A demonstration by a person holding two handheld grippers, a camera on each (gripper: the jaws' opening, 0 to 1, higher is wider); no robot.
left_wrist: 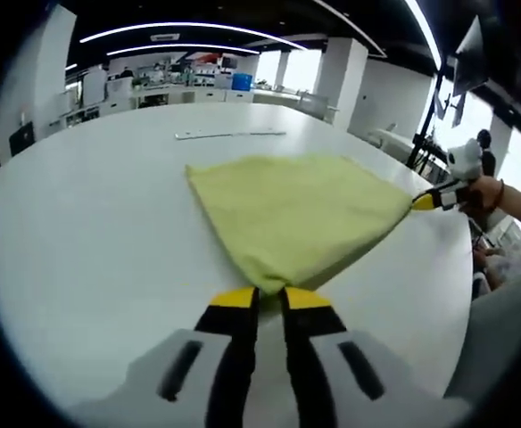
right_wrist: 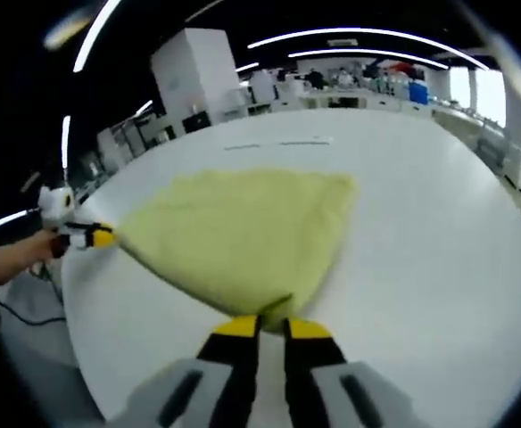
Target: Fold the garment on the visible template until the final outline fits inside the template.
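Both the left gripper [left_wrist: 270, 292] and right gripper [right_wrist: 272, 323] pinched corners of the yellow garment [left_wrist: 292, 214], lifted off the white table [left_wrist: 91, 232]; folding remained unfinished.

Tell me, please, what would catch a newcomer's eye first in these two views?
The yellow-green cloth stands out at once, spread on the white table and drawn taut at two corners. The left gripper pinches its near corner in the left gripper view, while the right gripper, held in a hand, grips the corner at the table's right edge.
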